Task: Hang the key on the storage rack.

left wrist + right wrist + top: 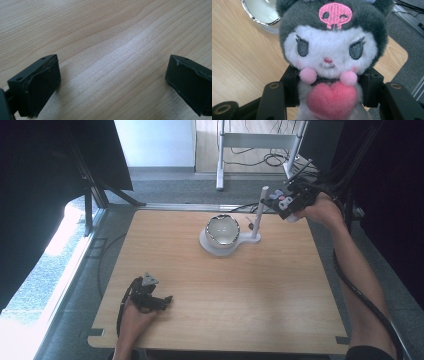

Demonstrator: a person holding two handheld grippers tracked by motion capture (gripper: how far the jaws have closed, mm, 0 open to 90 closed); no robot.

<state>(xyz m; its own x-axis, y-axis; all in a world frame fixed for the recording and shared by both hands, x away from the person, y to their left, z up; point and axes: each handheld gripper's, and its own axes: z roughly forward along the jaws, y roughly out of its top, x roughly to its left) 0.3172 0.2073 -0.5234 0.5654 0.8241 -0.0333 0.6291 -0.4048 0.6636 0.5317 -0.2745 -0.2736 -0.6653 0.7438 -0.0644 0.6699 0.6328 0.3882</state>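
Right gripper holds plush toy at table's far right edge; left gripper spread wide, empty, on table.

Right gripper (329,95) fingers (292,87) clamp both sides of a plush toy (329,55): dark hood, pink skull patch, white face, pink heart at chest. Toy's lower body is cut off at 6 o'clock and its ears at 12; no readable writing. In the high view the right gripper (287,200) sits at 1 o'clock of the table (225,295), toy mostly hidden behind it. Silver-rimmed white bowl (223,231) on a white stand (252,236) with upright post, at 12 o'clock. Left gripper (157,301) at 7 o'clock; its fingers (37,85) stand wide apart over bare wood.
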